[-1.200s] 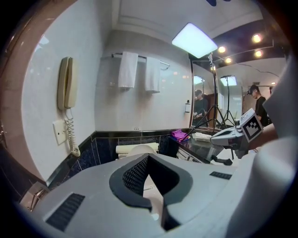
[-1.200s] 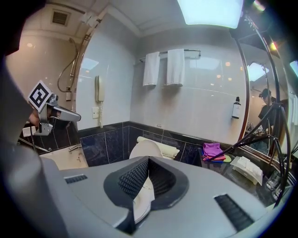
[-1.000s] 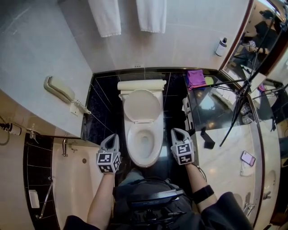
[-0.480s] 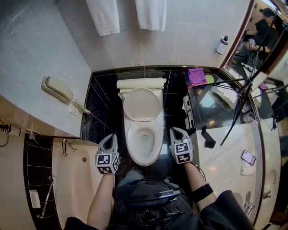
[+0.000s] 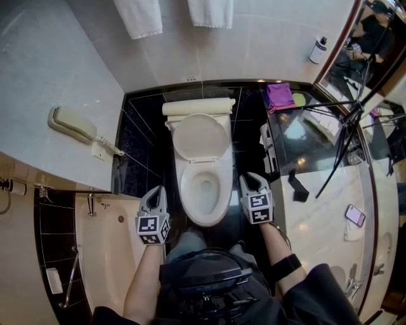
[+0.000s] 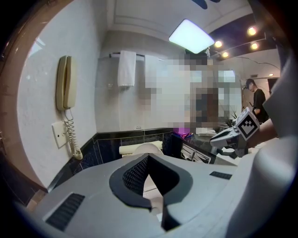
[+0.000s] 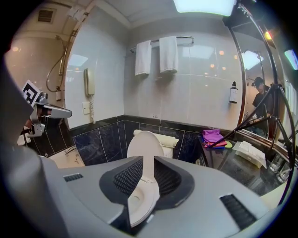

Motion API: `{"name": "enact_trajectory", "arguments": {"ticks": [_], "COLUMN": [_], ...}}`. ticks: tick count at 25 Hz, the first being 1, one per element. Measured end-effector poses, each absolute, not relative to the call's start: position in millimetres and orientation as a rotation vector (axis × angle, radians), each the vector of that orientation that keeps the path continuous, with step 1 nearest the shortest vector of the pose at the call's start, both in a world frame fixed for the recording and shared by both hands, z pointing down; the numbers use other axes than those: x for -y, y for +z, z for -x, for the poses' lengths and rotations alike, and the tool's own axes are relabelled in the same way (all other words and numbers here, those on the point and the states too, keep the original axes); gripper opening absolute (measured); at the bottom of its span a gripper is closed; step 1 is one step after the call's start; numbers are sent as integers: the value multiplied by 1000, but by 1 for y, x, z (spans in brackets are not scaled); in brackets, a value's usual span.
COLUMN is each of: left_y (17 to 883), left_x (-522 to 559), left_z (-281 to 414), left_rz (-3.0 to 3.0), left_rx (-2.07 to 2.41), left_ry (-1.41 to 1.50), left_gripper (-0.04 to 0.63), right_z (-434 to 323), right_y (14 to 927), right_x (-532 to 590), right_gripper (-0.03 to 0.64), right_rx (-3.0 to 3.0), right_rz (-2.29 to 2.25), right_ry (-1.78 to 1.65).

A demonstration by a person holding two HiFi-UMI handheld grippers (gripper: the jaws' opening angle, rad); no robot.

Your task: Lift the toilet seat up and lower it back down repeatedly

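1 view, the right gripper view, shows right tool point(image 7: 148, 158) opening, empty.

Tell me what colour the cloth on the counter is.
The cloth is purple; the right gripper view shows it best.

Bright, even room light. In the left gripper view a ceiling panel point(image 6: 193, 36) glares up and right of the jaws, with spotlights point(image 6: 251, 31) beside it; in the right gripper view another panel point(image 7: 204, 5) blows out overhead. Both views bow into dark corners — jaws soft, the toilet point(image 7: 145, 145) beyond them sharper. The black tiles point(image 5: 136, 146) carry a faint sheen.
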State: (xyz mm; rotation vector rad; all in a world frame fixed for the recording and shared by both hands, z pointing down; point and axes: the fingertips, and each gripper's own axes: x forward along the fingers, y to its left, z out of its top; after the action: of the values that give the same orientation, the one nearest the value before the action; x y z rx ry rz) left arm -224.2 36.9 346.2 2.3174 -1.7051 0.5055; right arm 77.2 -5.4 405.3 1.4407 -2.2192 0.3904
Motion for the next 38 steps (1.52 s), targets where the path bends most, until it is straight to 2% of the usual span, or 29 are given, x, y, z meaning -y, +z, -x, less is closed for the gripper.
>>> {"name": "enact_trajectory", "arguments": {"ticks": [9, 16, 22, 38], "left_y": [375, 426, 477, 625], "left_x": [-23, -5, -5, -33], "left_z": [233, 237, 231, 221], "left_rz": [-2360, -2368, -2332, -2260], "left_rx": [1685, 1633, 1651, 1652], "left_ry": [554, 624, 617, 710], "left_gripper": [0, 0, 0, 0], "right_z": [-85, -82, -78, -59], "right_y": [500, 603, 699, 905], "right_x": [3, -11, -43, -109], "right_gripper": [205, 251, 255, 250], "right_rx": [2138, 2029, 1961, 1819], "right_rz": [-1491, -1500, -1477, -1343], "right_ry": [755, 1048, 1348, 1712]}}
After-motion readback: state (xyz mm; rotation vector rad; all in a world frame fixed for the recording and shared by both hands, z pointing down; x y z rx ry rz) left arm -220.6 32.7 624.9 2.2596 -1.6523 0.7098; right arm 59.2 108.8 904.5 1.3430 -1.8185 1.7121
